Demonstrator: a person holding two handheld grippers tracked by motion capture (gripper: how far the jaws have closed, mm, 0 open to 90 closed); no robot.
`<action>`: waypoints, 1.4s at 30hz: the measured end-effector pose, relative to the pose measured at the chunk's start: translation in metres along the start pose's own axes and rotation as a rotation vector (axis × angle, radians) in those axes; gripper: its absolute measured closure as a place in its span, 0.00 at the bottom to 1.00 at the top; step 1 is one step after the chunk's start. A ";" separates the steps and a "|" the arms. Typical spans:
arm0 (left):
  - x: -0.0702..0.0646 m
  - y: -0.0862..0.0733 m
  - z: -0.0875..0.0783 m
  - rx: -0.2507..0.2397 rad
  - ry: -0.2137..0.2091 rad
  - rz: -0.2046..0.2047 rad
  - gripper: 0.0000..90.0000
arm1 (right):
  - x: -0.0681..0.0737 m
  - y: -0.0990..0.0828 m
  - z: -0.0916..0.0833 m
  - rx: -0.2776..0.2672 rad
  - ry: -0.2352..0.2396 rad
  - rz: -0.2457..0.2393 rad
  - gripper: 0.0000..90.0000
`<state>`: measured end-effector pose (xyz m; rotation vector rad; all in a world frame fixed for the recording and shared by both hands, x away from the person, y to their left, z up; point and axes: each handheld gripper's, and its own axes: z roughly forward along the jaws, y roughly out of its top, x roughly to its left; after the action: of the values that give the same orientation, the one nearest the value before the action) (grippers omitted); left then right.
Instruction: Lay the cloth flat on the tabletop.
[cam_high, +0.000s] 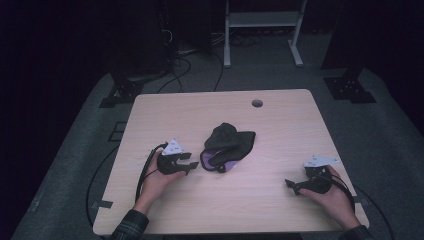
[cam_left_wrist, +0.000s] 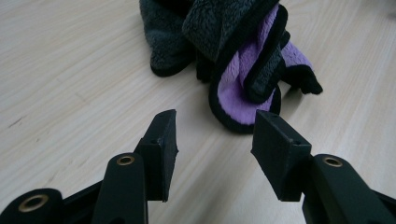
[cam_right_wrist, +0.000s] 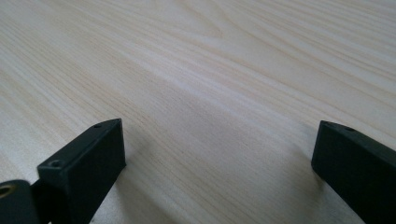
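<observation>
Crumpled fleece cloth mid-table, both grippers empty.

High view: the cloth (cam_high: 227, 147) lies bunched just right of the left gripper (cam_high: 194, 166); the right gripper (cam_high: 291, 186) sits well apart, near right. Left gripper view: jaws parted, nothing held; soft, light, purple-lined, probably best pinched at its black hem. Right gripper view: jaws wide over bare table (cam_right_wrist: 224, 70).

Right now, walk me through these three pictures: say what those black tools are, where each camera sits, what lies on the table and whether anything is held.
A person sits at a wooden table and holds a hand-worked clamp with two black jaws in each hand. The high view looks down from above the person; the other two cameras ride on the clamps and look along their jaws. The left gripper points at a crumpled grey and purple cloth with its jaws apart and nothing between them. The right gripper rests over bare wood, jaws wide open. Nothing is held.
</observation>
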<state>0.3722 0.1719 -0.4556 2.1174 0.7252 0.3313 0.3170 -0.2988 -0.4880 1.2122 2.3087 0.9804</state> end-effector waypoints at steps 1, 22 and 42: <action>0.001 0.001 0.006 -0.001 -0.005 -0.001 0.55 | 0.000 0.000 0.000 0.000 0.000 0.000 0.02; -0.001 0.012 0.031 0.135 -0.125 -0.078 0.95 | 0.004 0.005 -0.009 -0.037 0.041 -0.022 0.43; -0.009 0.013 0.030 0.125 -0.175 -0.082 0.97 | 0.088 0.072 0.031 -0.149 0.312 -0.171 0.57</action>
<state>0.3840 0.1406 -0.4627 2.1939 0.7430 0.0570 0.3261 -0.1859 -0.4572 0.8357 2.4678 1.3288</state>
